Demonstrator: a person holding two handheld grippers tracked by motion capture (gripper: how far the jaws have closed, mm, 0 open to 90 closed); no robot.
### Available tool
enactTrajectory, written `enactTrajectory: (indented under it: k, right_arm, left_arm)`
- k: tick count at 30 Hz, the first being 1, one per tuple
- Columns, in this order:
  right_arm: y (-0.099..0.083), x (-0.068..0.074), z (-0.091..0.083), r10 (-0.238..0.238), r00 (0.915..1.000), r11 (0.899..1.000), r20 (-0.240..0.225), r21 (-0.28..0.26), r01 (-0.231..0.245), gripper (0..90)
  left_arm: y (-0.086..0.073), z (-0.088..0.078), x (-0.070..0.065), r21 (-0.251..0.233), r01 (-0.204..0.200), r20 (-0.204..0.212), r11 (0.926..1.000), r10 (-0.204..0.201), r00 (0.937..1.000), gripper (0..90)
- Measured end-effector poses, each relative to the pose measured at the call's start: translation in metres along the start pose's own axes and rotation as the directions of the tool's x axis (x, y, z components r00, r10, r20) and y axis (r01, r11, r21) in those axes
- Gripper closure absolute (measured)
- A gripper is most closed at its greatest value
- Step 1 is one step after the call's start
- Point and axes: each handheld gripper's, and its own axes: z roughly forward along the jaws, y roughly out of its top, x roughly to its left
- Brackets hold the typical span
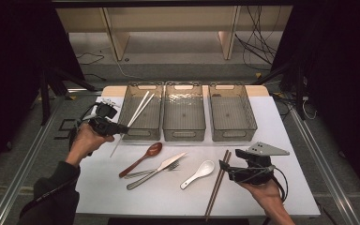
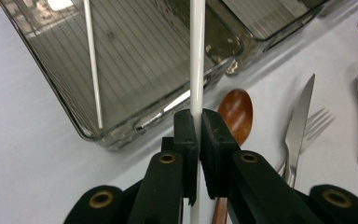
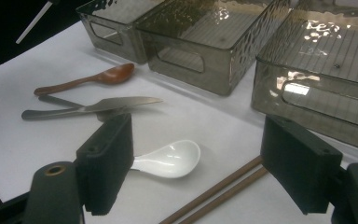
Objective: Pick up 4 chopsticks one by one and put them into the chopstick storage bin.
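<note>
- The right claw (image 1: 222, 168) waits low over the near right of the table (image 1: 290, 140). Its jaws are spread wide and hold nothing.
- Two brown chopsticks (image 1: 217, 183) lie side by side on the table just by that claw. They are not put away yet.
- A white spoon (image 1: 198, 174), a knife (image 1: 156, 170), a fork (image 1: 151, 171) under the knife, and a brown wooden spoon (image 1: 141, 159) also lie on the table, all left to sort, I think.
- The left claw (image 1: 123, 127) is pressed tight on a white chopstick (image 2: 196, 56). It holds the stick over the near edge of the left bin (image 1: 140, 131), pointing into it.
- One other white chopstick (image 2: 92, 65) already lies inside that left bin. So the job looks just begun.
- The middle bin (image 1: 183, 132) and the right bin (image 1: 232, 135) are farther along the row, with nothing in them.
</note>
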Motion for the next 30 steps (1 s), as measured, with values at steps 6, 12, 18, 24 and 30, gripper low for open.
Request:
enactTrajectory:
  k: [6,12,18,24,30]
  right_arm:
    - [0.000,0.000,0.000,0.001,1.0000,1.000,-0.001,0.000,-0.001,26.3]
    - [0.000,0.000,0.000,0.000,1.0000,1.000,-0.003,0.001,0.000,26.3]
    - [0.000,0.000,0.000,0.000,1.0000,1.000,-0.004,0.002,0.000,26.3]
    - [0.000,0.000,0.000,0.000,1.0000,1.000,-0.005,0.000,0.000,26.3]
    - [0.000,0.000,0.000,-0.001,1.0000,1.000,-0.006,-0.001,0.001,26.2]
  left_arm:
    - [0.014,0.000,0.006,-0.026,0.007,-0.015,0.9996,-0.007,0.9999,84.9]
    - [0.027,0.001,0.017,-0.065,0.021,-0.029,0.9976,-0.023,0.9993,84.9]
    - [0.038,0.004,0.025,-0.078,0.033,-0.043,0.9964,-0.036,0.9984,84.9]
    - [0.051,0.006,0.029,-0.093,0.035,-0.051,0.9950,-0.040,0.9979,84.9]
    - [0.063,0.010,0.030,-0.096,0.032,-0.059,0.9948,-0.038,0.9976,84.9]
